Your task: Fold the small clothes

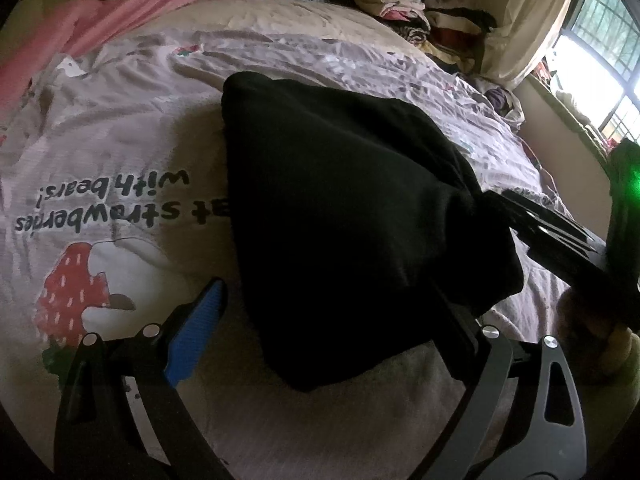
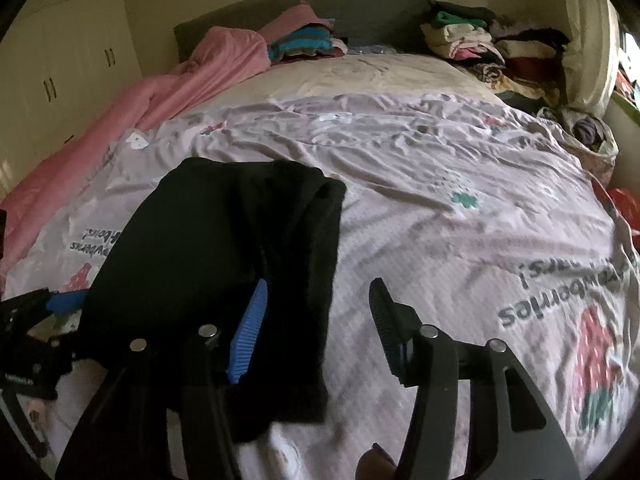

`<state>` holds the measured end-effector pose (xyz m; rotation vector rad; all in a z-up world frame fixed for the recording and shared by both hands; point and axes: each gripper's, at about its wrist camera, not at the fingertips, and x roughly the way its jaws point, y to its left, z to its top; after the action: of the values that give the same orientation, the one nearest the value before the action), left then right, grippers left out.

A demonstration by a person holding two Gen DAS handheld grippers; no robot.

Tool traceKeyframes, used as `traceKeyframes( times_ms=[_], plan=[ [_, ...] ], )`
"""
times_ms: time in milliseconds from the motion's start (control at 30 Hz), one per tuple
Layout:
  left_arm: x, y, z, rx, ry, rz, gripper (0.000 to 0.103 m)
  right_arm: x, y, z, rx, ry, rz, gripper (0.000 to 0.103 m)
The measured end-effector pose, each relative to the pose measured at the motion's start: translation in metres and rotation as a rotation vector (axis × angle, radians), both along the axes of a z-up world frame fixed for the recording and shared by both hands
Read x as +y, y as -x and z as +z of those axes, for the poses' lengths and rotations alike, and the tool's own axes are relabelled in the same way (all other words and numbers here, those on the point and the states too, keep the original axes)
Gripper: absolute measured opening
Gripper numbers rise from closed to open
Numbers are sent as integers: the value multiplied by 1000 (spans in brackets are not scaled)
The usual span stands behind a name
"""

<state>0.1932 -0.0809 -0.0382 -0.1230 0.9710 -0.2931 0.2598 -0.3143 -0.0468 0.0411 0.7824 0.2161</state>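
A black garment (image 1: pixel 344 208) lies folded in a rough rectangle on the lilac strawberry-print bedspread (image 1: pixel 120 140). My left gripper (image 1: pixel 328 292) stands wide open at its near end. The blue left pad (image 1: pixel 196 336) is bare beside the cloth, and the cloth drapes over and hides the right finger. In the right wrist view the black garment (image 2: pixel 224 264) runs away from me on the left. My right gripper (image 2: pixel 316 324) is open; its blue pad (image 2: pixel 248 332) rests over the garment's right edge and its dark pad (image 2: pixel 384 320) hangs over bare bedspread. The pads press nothing.
A pink blanket (image 2: pixel 168 92) runs along the bed's left side. Stacks of folded clothes (image 2: pixel 480 44) and a striped pile (image 2: pixel 304 44) sit by the grey headboard. Wardrobe doors (image 2: pixel 60 72) stand left, a window (image 1: pixel 608 52) right. A hand (image 1: pixel 600 340) grips the right tool.
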Motion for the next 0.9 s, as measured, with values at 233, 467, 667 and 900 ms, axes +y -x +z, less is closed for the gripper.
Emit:
traceKeyframes(
  times_ms=[233,467,667,900],
  plan=[
    [4,7,2,-12,-7,21,88,-8,28,7,-11,-69,1,60],
    [12,18,2,-32,5,58,86,2,36,4,36,-155,50,64],
    [8,18,-3,-15,40,30,55,9,31,-12,91,-182,68,11],
    [3,19,-3,-21,24,17,55,15,34,-16,59,-60,35,14]
  ],
)
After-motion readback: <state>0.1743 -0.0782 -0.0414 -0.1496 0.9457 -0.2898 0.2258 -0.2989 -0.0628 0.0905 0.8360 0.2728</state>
